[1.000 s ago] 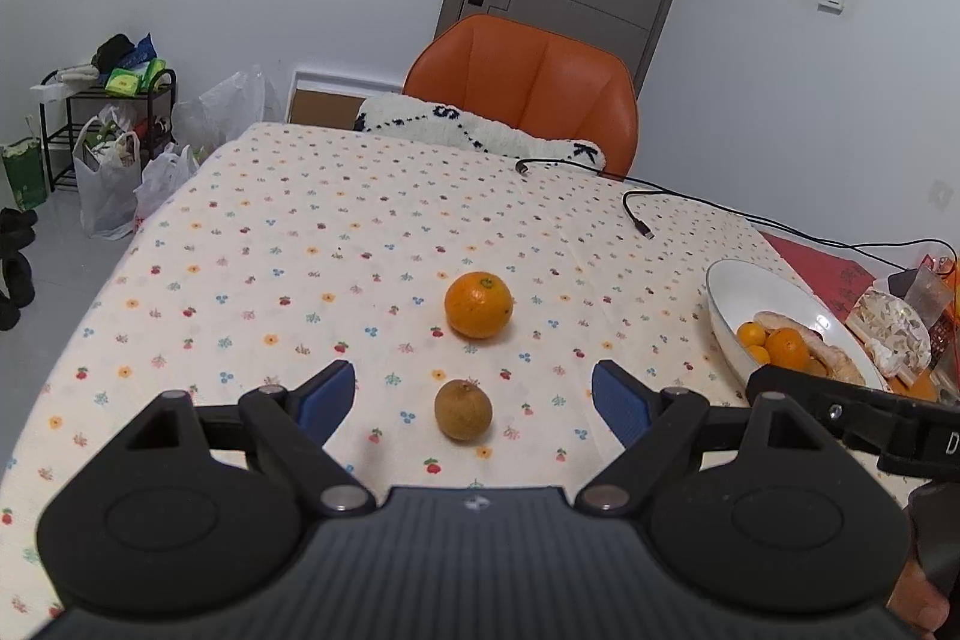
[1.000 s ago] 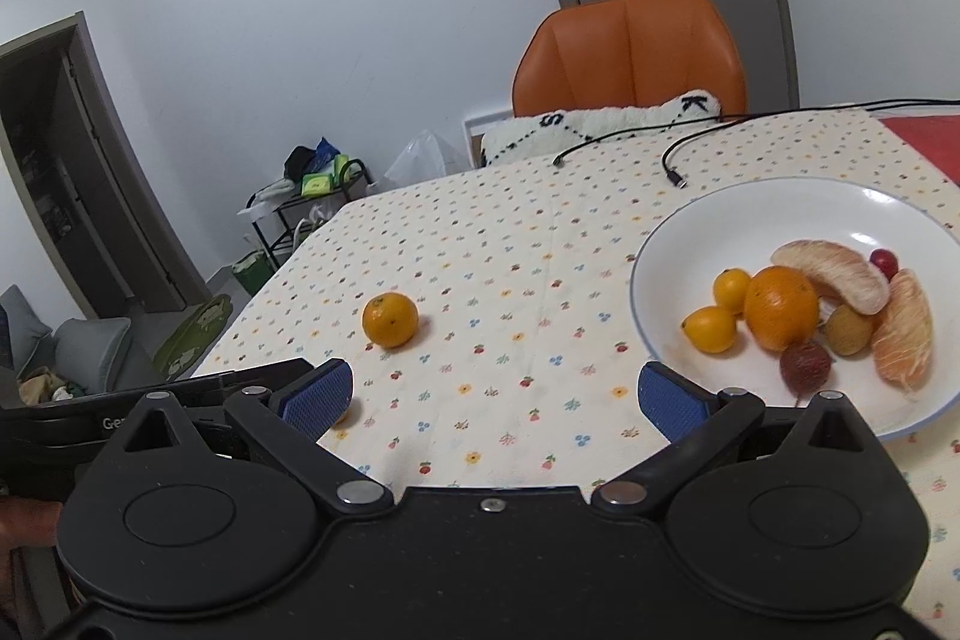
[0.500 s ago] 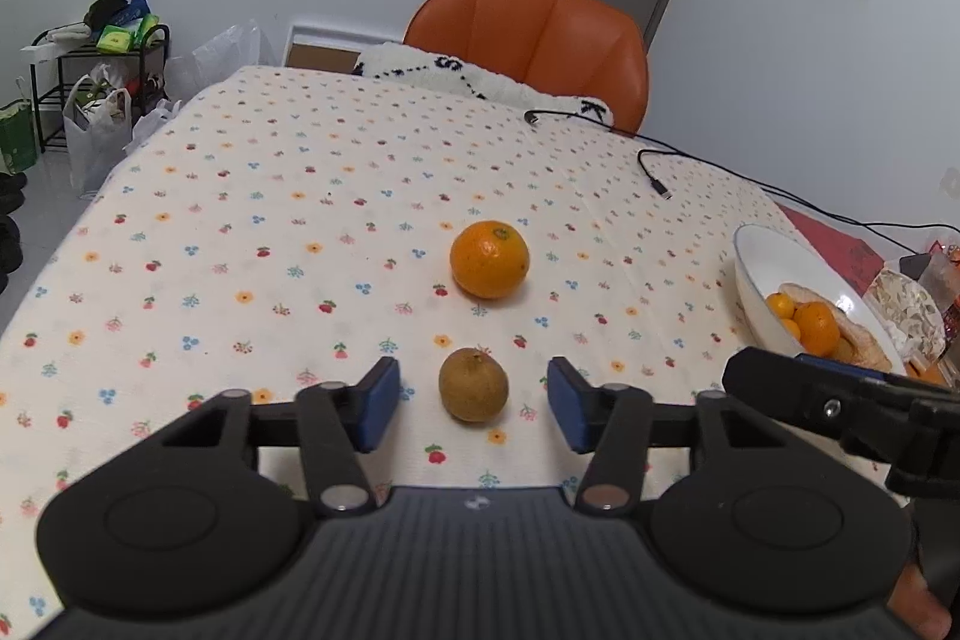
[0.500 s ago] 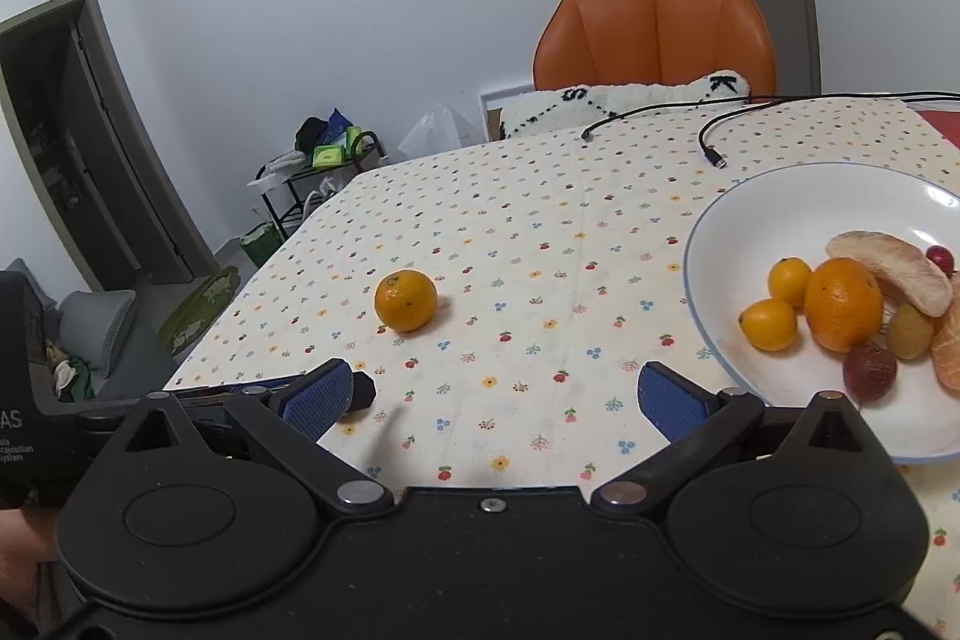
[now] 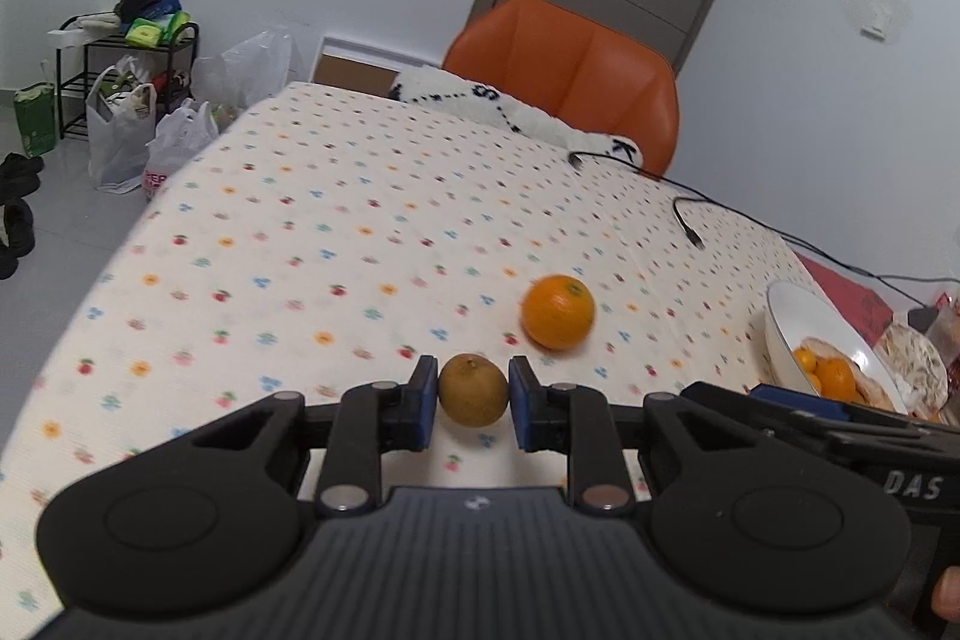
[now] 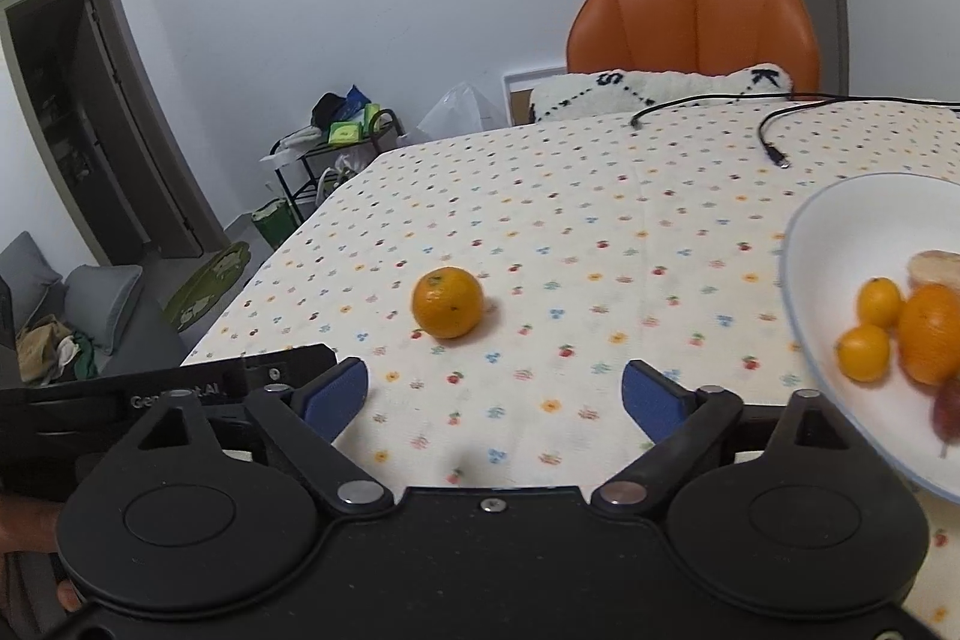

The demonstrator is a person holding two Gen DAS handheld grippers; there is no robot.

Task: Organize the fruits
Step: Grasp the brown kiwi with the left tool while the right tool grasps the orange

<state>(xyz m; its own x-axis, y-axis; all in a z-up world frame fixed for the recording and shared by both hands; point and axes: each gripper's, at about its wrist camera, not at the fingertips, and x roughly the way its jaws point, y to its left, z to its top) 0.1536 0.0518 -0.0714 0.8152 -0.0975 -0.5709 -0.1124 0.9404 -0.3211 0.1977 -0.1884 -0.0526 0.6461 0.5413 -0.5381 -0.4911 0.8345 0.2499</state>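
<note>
Cotton cloth with a small flower print covers the table [image 5: 336, 232], and I see wide open room across its middle and left, running out to the near-left edge above the floor. At the far edge sits an orange chair [image 5: 570, 64]; a black cable [image 5: 690, 220] trails over the far right. My white plate [image 6: 840, 244] is cut off by the right frame edge in the right wrist view, so I can make out only part of the fruit in it, blurred. One loose orange [image 5: 558, 311] rests alone mid-table, well apart from the plate. My left gripper [image 5: 471, 403] has narrowed from wide apart a second ago and now has both blue pads pressed on the small brown fruit [image 5: 473, 389], near the orange; whether it is lifted off the cloth I cannot tell. My right gripper [image 6: 495, 394] stays spread wide over bare cloth, holding nothing, having drifted left so the plate sits further right
</note>
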